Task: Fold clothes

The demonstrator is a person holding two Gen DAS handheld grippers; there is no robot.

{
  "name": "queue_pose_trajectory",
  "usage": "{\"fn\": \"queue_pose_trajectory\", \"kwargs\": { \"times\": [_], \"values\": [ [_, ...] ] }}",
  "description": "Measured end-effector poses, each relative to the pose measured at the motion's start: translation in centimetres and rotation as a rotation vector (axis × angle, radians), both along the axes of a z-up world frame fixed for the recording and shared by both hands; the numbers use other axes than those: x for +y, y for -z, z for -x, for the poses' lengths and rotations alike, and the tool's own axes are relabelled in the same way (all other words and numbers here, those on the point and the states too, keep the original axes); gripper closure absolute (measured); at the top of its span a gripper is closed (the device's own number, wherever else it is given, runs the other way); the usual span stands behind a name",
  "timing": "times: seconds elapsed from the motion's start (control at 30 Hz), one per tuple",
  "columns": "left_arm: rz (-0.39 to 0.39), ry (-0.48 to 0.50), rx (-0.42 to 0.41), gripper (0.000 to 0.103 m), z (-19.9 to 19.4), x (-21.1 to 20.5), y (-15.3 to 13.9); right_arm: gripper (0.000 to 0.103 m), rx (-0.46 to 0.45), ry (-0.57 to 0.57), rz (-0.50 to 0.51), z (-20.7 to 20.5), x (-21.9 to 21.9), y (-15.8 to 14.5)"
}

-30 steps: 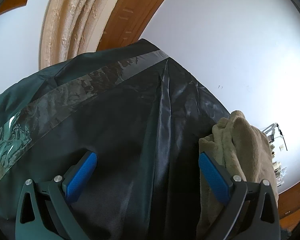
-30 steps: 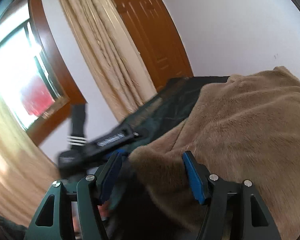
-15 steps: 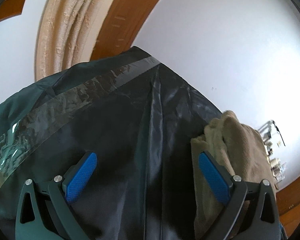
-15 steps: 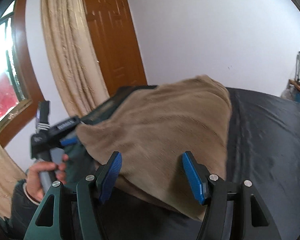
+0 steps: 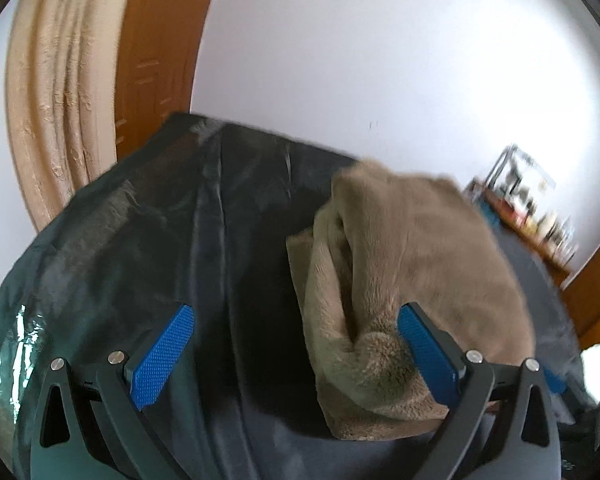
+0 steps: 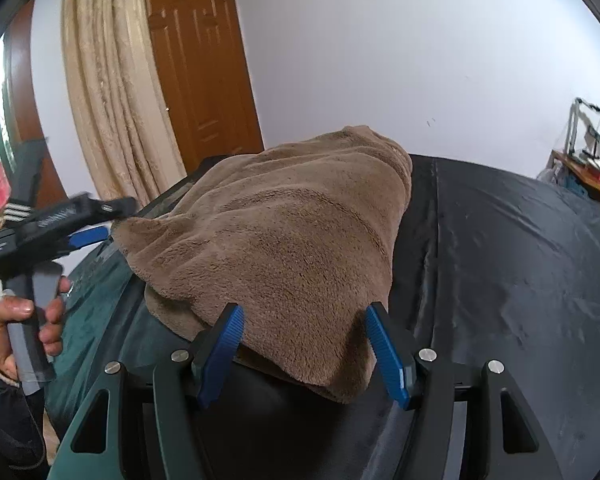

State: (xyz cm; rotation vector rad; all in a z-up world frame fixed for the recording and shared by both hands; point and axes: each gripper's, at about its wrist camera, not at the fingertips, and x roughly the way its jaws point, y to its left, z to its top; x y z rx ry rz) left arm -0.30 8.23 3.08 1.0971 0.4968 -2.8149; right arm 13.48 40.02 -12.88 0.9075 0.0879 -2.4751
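Brown plush fleece garment, folded lengthwise, runs away from you; your right claw and left claw gape apart.

The brown garment is soft, fluffy fleece; the dark table cover is smooth, shiny sheet; the door is glossy wood.

Garment on the table, curtain and door behind
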Motion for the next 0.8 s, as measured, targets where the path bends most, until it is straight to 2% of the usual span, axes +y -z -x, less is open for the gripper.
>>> {"fn": "queue_pose_trajectory", "kwargs": {
  "times": [0.1, 0.17, 0.27, 0.4, 0.6, 0.7, 0.8],
  "values": [
    [-0.02, -0.027, -0.045, 0.001, 0.5, -0.4, 1.5, 0.038, 0.008, -0.007, -0.036, 0.5, -0.4, 0.4],
    [-0.032, -0.048, -0.065, 0.001, 0.6, -0.9, 2.4, 0.038, 0.013, 0.029, -0.068, 1.1, -0.1, 0.8],
    [0.053, -0.088, -0.116, 0.001, 0.4, -1.3, 3.6, 0.034, -0.033, 0.072, -0.07, 2.4, 1.1, 2.0],
    [0.047, -0.086, -0.136, 0.001, 0.1, -1.9, 5.0, 0.029, -0.076, 0.086, -0.058, 3.1, 2.2, 3.2],
    [0.085, -0.083, -0.13, 0.001, 0.0, -1.8, 4.4, 0.029, -0.081, 0.069, -0.044, 3.2, 2.5, 3.3],
    [0.083, -0.106, -0.104, 0.001, -0.3, -2.3, 3.1, 0.029, -0.081, 0.061, -0.012, 2.8, 2.9, 2.7],
    [0.078, -0.135, -0.049, 0.0, -0.7, -2.6, 0.7, 0.028, -0.024, 0.054, 0.019, 1.8, 3.2, 0.8]
  ]
}}
